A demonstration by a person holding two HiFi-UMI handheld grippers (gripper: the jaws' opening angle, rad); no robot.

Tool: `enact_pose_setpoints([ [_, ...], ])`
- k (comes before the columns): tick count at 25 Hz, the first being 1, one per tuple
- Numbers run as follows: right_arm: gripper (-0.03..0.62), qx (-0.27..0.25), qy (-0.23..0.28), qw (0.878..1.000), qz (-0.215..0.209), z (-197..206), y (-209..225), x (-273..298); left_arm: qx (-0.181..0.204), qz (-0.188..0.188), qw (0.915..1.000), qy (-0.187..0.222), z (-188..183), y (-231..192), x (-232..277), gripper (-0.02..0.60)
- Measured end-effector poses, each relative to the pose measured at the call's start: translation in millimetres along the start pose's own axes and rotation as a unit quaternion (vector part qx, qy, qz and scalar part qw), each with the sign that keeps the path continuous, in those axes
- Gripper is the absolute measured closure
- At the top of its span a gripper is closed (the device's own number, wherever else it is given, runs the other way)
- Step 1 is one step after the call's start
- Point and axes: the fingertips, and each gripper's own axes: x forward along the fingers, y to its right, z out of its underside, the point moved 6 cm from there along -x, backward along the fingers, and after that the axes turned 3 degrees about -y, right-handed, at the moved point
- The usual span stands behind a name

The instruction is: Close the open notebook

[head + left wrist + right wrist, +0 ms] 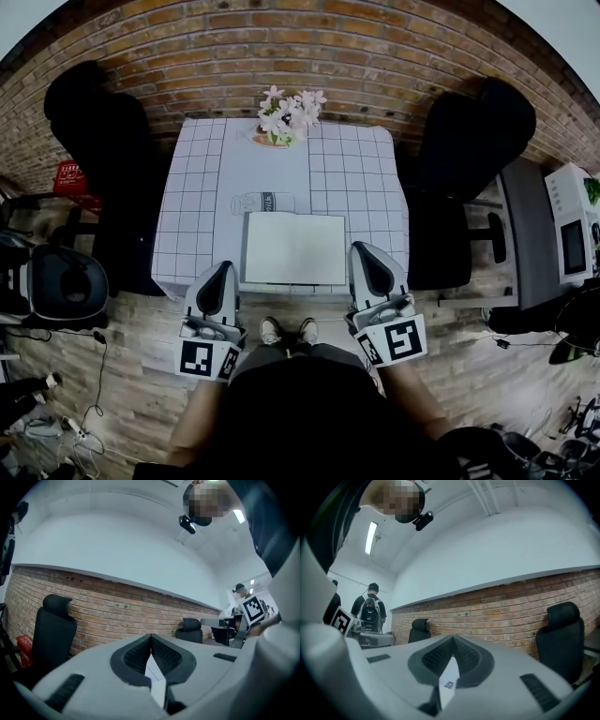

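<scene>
Clearly open notebook (295, 247), page detail indistinct

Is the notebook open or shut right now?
Open: the notebook lies spread flat on the checked tablecloth, white pages face up, no cover folded over them.

Open notebook (295, 247) lies on the table (187, 216) between our grippers: just right of the left gripper (225, 272), just left of the right gripper (364, 251). We note flowers (289, 114) well beyond both tips, at the table's far edge. Left chair (98, 122) and right chair (473, 141) stand outboard and ahead.
</scene>
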Motion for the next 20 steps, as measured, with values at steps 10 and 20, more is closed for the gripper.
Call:
enact_pose_setpoints([
  [10, 0.585, 0.005, -0.039, 0.999, -0.006, 19.8, 4.4, 0.7, -0.047, -0.013, 0.9941, -0.098, 69.3, -25.1, 24.7, 0.563],
  [20, 0.585, 0.019, -0.089, 0.996, -0.001, 58.8, 16.3, 2.0, -0.072, -0.023, 0.9741, -0.213, 157.3, -45.3, 50.4, 0.46],
])
